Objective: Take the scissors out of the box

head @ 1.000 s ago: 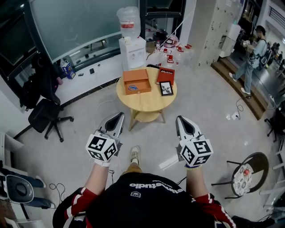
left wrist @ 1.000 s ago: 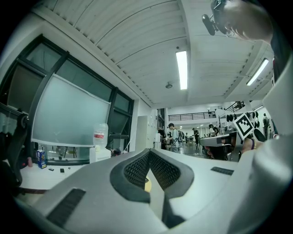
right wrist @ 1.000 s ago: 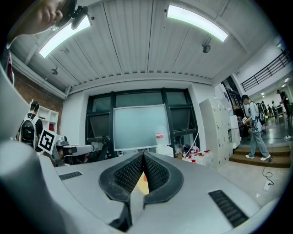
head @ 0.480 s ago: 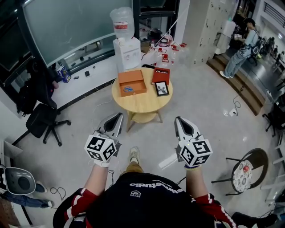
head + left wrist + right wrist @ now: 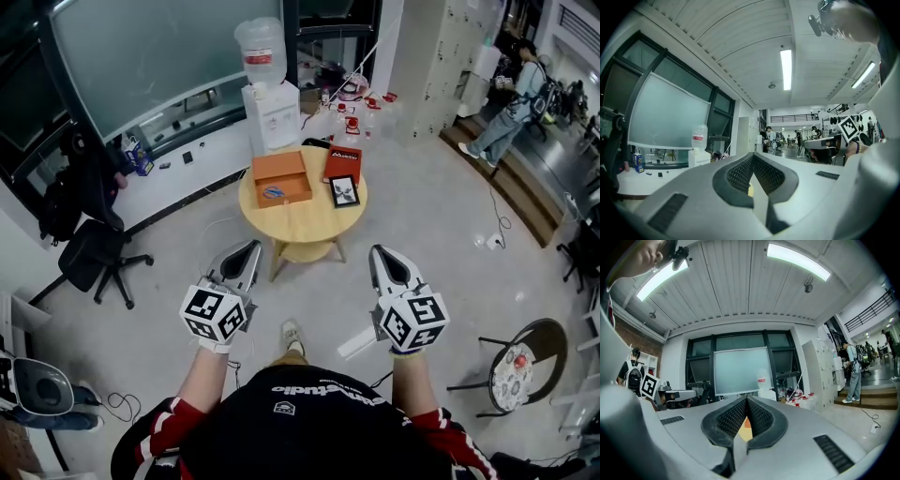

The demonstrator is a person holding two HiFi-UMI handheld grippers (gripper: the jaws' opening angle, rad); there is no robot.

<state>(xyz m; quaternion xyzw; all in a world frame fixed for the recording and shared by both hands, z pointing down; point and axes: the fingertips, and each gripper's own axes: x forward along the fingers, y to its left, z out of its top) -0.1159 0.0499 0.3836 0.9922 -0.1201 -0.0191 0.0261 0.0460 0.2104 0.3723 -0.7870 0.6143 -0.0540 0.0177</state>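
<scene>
Left gripper (image 5: 249,246), right gripper (image 5: 379,251) well short of round wooden bench (image 5: 309,225).
Fingers together on both, empty; open orange box (image 5: 279,164) on bench.

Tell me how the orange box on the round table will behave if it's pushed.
The orange box looks shallow and flat-bottomed, so it probably slides rather than tips. Nearly empty, it is likely light and may skid on the smooth table.

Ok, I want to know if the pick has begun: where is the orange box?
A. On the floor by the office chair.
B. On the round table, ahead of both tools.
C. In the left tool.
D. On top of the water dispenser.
B: the box sits on the table, while the left tool and right tool hang shut and empty, well short of it.
</scene>
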